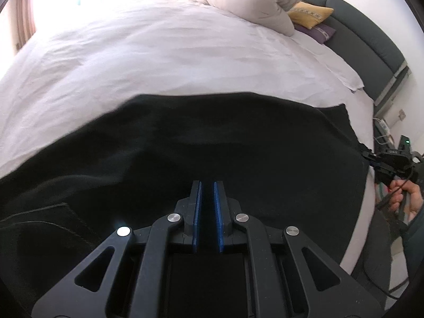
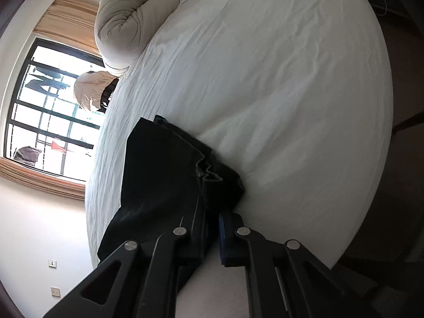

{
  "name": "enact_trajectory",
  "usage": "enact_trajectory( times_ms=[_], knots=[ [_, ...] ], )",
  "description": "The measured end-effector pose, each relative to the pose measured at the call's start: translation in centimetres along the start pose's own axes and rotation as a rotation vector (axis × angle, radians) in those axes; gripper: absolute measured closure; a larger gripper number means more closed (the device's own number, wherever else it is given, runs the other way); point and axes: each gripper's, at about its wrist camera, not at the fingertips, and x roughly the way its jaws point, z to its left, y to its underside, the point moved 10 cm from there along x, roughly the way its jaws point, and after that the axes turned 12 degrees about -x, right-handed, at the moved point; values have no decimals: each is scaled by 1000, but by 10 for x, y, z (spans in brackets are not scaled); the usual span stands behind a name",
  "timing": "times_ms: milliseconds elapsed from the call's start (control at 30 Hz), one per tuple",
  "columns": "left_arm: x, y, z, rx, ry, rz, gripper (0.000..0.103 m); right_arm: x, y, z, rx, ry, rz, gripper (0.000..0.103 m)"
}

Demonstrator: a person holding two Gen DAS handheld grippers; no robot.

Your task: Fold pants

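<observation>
The black, soft-woven pants [image 1: 212,143] lie spread across the wrinkled white bed sheet [image 1: 159,53]. The left hand-held gripper [image 1: 208,188] pinches their near edge between narrow blue pads, and the right hand-held gripper [image 2: 212,212] clamps a bunched, stitched hem.

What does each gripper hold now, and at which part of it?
Both hold the black pants. The right gripper pinches the hem end of the legs; the left gripper is closed on the cloth, near a pocket seam.
</observation>
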Motion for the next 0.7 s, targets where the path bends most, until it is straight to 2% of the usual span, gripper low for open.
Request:
enact_trajectory(
  times_ms=[33,67,100,133,167,200,233,300,333,367,400,467,500,533,567,600,633,700],
  knots=[
    [-3,-1,4,-9,-7,-6,94,-3,0,0,-18,25,1,93],
    [-11,-4,10,-26,-17,-20,94,-11,-4,1,-54,89,-5,89],
    [-18,-5,14,-41,-23,-33,94,-16,-7,3,-87,137,-13,81],
    [-27,-7,18,-55,-17,-48,94,-27,-12,7,-141,218,-30,78],
    [-40,-12,21,-67,-2,-79,94,-38,-19,15,-183,264,-60,75],
    [-48,-13,26,-71,-7,-99,94,-44,-22,25,-208,261,-82,75],
    [-54,-12,31,-76,-15,-112,94,-48,-26,45,-252,228,-105,75],
    [-62,-4,48,-105,-21,-110,94,-42,-22,87,-332,126,-95,73],
    [-62,1,57,-118,-37,-101,94,-30,-10,116,-380,20,-51,70],
    [-59,8,71,-140,-67,-86,94,-14,7,144,-422,-88,17,62],
    [-57,16,87,-185,-73,-72,94,-3,18,156,-442,-123,57,59],
    [-62,27,104,-260,-6,-80,94,28,45,166,-479,-132,152,59],
    [-67,32,112,-262,10,-94,94,43,57,163,-475,-134,202,60],
    [-71,35,116,-248,10,-103,94,57,65,150,-449,-105,248,60],
    [-77,40,124,-238,17,-109,94,63,66,137,-424,-77,256,75],
    [-82,42,130,-251,31,-109,94,65,63,126,-390,-85,245,97],
    [-88,45,136,-261,44,-112,94,63,55,109,-333,-78,230,103],
    [-100,52,150,-287,74,-122,94,54,38,80,-263,-45,187,103]
  ],
)
